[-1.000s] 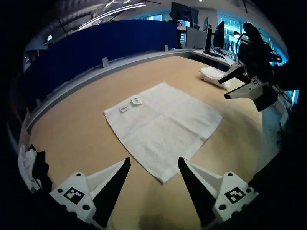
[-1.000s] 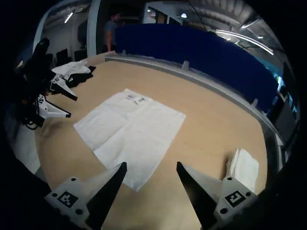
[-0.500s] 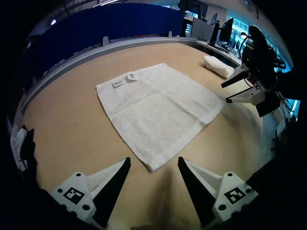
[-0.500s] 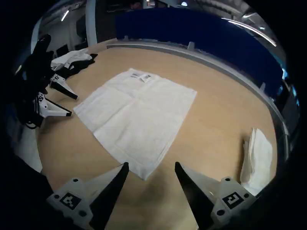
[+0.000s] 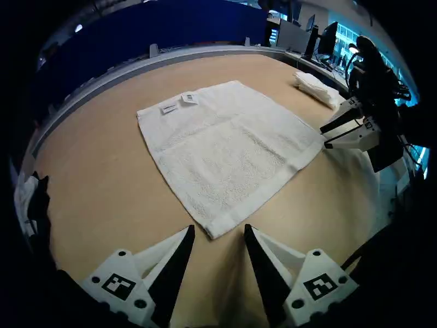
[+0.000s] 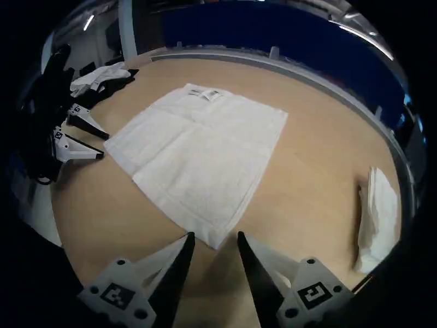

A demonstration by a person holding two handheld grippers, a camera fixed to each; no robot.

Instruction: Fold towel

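I have one white towel (image 5: 226,147) spread flat in the middle of the wooden table (image 5: 98,164), turned so a corner points at each camera. In the left gripper view the left gripper (image 5: 218,254) sits low over the table's near edge, its two fingers apart at a narrow gap with nothing pinched, and the towel's nearest corner lies just ahead of the tips. Off to the right of that view the right gripper (image 5: 324,138) has its tips at the towel's right-hand corner. That view also gives me two small labels (image 5: 180,103) at the towel's far corner, one stack of folded white towels (image 5: 319,90) near the table's far right edge, a blue partition (image 5: 153,33) along the far edge and dark monitors (image 5: 322,41) beyond it. In the right gripper view the right gripper (image 6: 214,262) is likewise narrowly parted and holding nothing, a towel corner just ahead of its tips, and the left gripper (image 6: 104,146) points at the towel's left corner. Here I get a fuller look at one heap of white and dark cloth (image 6: 104,82) at the far left corner of the table, and the folded stack (image 6: 379,218) lies by the right edge.
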